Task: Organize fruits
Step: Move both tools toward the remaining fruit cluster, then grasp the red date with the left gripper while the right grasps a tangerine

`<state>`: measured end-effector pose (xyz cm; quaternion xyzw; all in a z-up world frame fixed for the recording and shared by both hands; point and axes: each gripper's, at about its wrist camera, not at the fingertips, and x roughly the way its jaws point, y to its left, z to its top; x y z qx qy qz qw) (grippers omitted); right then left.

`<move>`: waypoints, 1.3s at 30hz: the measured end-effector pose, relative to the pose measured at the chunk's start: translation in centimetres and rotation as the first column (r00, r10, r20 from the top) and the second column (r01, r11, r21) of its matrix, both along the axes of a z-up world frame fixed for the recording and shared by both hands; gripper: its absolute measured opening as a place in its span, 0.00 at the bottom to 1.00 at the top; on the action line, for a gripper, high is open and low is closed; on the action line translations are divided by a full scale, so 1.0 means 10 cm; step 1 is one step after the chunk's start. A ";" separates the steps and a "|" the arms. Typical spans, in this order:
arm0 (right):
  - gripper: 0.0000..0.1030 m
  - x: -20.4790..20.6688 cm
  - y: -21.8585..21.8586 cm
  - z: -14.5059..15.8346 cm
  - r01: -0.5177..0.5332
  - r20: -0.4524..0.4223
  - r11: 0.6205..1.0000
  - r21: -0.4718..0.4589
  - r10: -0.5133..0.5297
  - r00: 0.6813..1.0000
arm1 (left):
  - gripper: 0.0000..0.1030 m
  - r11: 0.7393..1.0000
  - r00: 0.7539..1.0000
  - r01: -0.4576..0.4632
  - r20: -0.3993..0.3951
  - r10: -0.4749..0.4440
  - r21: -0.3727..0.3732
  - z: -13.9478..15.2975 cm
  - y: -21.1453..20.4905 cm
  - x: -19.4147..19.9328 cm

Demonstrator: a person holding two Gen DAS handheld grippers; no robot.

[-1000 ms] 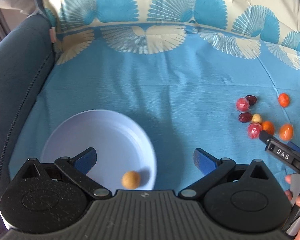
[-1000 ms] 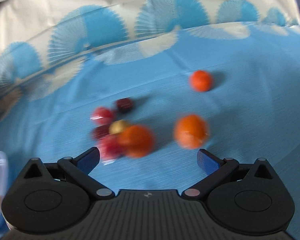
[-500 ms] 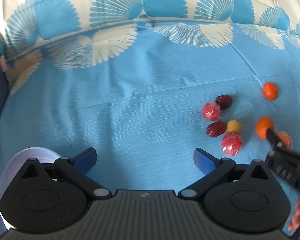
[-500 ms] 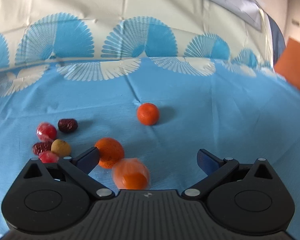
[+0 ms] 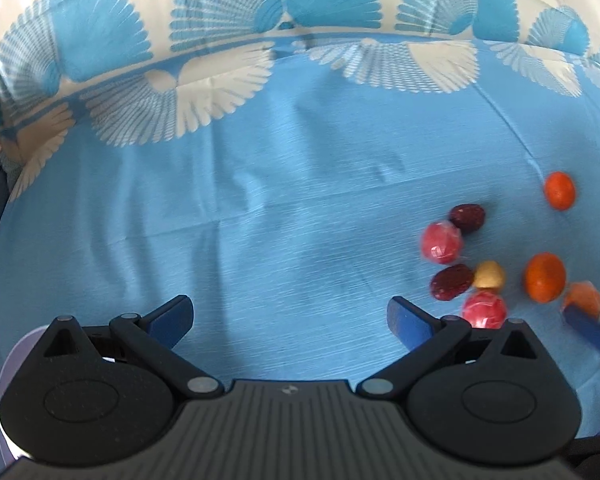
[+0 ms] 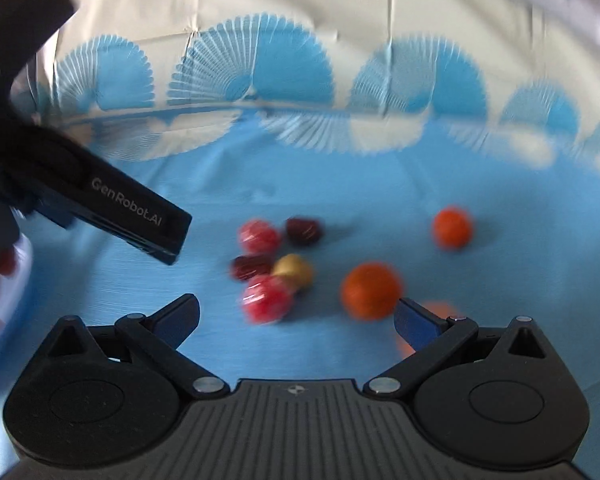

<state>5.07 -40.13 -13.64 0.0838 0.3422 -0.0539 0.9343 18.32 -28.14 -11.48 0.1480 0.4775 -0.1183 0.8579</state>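
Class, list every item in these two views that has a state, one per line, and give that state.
left hand-held gripper: open, empty.
right hand-held gripper: open, empty.
wrapped red fruits: two, loose on the cloth.
dark red dates: two, loose on the cloth.
yellow fruit: loose, touching a date.
oranges: loose, apart.
tablecloth: spread, creased.

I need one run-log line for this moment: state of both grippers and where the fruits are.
left hand-held gripper: open, empty | right hand-held gripper: open, empty | fruits: loose on blue cloth
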 end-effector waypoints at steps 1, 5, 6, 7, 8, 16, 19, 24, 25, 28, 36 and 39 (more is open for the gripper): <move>0.99 0.02 -0.06 -0.03 0.007 -0.023 0.997 0.076 -0.005 1.000 | 1.00 1.000 1.000 -0.004 -0.002 0.004 0.000 -0.01 0.01 0.00; 0.99 -0.01 -0.35 -0.11 0.125 -0.035 0.967 0.220 -0.120 0.992 | 1.00 1.000 1.000 0.011 -0.013 -0.011 0.002 -0.04 -0.05 -0.01; 0.99 -0.02 -0.41 -0.11 0.178 -0.039 0.963 0.204 -0.174 0.984 | 1.00 1.000 1.000 0.020 -0.016 -0.020 -0.002 -0.05 -0.08 -0.02; 0.99 -0.04 -0.47 -0.13 0.223 -0.042 0.957 0.187 -0.219 0.975 | 1.00 0.999 0.999 0.032 -0.018 -0.032 -0.006 -0.06 -0.11 -0.04; 0.99 -0.06 -0.54 -0.14 0.261 -0.040 0.950 0.171 -0.258 0.965 | 1.00 0.999 0.999 0.045 -0.020 -0.045 -0.011 -0.07 -0.14 -0.05; 0.99 -0.03 -0.65 -0.27 0.342 -0.021 0.940 0.019 -0.341 0.940 | 1.00 0.987 0.986 0.161 -0.034 -0.162 -0.016 -0.20 -0.42 -0.10; 0.99 0.02 -0.60 -0.31 0.317 -0.038 0.947 -0.057 -0.319 0.947 | 1.00 0.979 0.977 0.204 -0.051 -0.205 -0.026 -0.26 -0.49 -0.06; 0.99 0.10 -0.65 -0.35 0.300 -0.029 0.949 -0.092 -0.304 0.952 | 0.98 0.968 0.967 0.231 -0.088 -0.240 -0.097 -0.29 -0.53 0.09; 0.99 0.11 -0.67 -0.35 0.302 -0.024 0.949 -0.088 -0.305 0.952 | 0.94 0.966 0.964 0.233 -0.101 -0.244 -0.113 -0.30 -0.53 0.11; 0.98 0.16 -0.65 -0.35 0.297 -0.028 0.950 -0.098 -0.301 0.953 | 0.85 0.957 0.958 0.261 -0.084 -0.273 -0.130 -0.28 -0.54 0.10; 0.85 0.15 -0.53 -0.27 0.273 -0.065 0.958 -0.083 -0.279 0.958 | 0.69 0.938 0.944 0.314 -0.061 -0.325 -0.146 -0.24 -0.53 0.06; 0.76 0.14 -0.49 -0.25 0.257 -0.057 0.964 -0.067 -0.261 0.964 | 0.67 0.935 0.942 0.320 -0.053 -0.331 -0.150 -0.24 -0.50 0.04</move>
